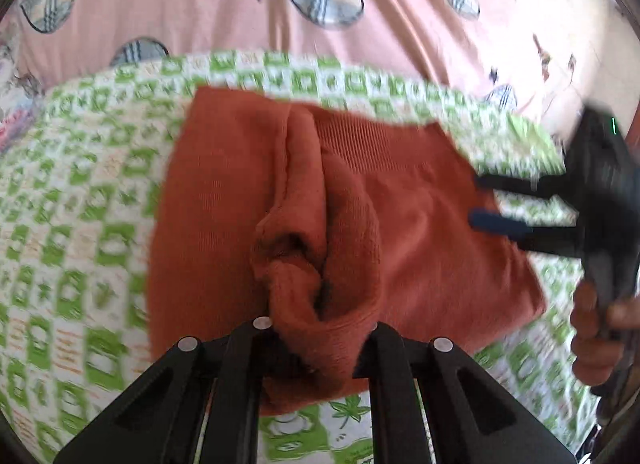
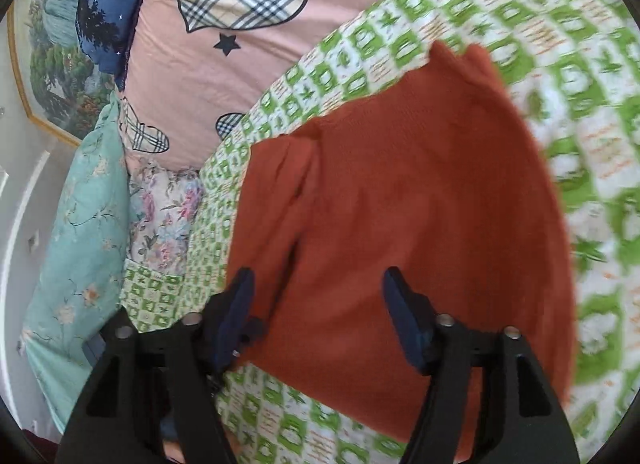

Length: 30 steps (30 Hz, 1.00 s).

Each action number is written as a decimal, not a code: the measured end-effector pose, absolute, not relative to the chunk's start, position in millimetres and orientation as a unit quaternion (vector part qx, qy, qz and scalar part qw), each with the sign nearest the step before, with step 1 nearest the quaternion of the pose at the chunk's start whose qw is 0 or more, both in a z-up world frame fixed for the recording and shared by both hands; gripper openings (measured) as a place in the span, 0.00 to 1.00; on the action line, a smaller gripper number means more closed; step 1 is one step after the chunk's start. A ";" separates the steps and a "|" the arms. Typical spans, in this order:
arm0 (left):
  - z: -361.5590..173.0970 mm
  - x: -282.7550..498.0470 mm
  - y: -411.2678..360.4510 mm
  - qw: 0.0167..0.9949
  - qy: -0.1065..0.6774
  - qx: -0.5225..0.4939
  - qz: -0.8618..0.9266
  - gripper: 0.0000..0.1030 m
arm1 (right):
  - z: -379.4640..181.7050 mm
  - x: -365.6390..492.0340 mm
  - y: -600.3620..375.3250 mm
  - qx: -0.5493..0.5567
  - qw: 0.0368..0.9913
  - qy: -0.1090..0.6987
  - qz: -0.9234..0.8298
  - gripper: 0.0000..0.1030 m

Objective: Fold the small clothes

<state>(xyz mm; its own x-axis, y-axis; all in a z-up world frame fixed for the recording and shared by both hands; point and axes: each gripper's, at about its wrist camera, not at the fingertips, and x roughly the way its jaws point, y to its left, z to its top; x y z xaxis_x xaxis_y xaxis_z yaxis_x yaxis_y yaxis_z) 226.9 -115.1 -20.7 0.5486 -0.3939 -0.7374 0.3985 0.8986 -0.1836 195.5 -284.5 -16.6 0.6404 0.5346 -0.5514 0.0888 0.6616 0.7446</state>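
A rust-orange garment (image 1: pixel 360 200) lies on a green-and-white patterned cloth (image 1: pixel 80 224). My left gripper (image 1: pixel 320 328) is shut on a bunched fold of the garment's near edge; its fingertips are hidden under the fabric. The right gripper (image 1: pixel 484 200) shows at the right of the left wrist view, open, its fingers over the garment's right edge. In the right wrist view the garment (image 2: pixel 420 204) lies flat, and my right gripper (image 2: pixel 320 284) is open above its near edge with nothing between the pads.
A pink bedsheet (image 1: pixel 180 4) with plaid hearts lies behind the patterned cloth (image 2: pixel 580 64). A teal floral pillow (image 2: pixel 80 244), a floral cloth (image 2: pixel 164 216) and a blue pillow (image 2: pixel 108 4) lie at the left in the right wrist view.
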 end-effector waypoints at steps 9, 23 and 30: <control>-15.1 215.9 -117.9 0.888 0.397 0.024 -0.232 0.09 | -28.0 306.7 -218.5 0.340 0.810 0.446 0.172 0.55; 31.3 190.0 -200.4 0.860 0.362 0.003 -0.360 0.08 | 40.1 240.7 -318.6 0.261 0.878 0.384 0.118 0.15; -10.0 192.0 -261.8 0.823 0.417 0.010 -0.385 0.08 | -11.1 224.3 -366.5 0.274 0.861 0.421 0.080 0.15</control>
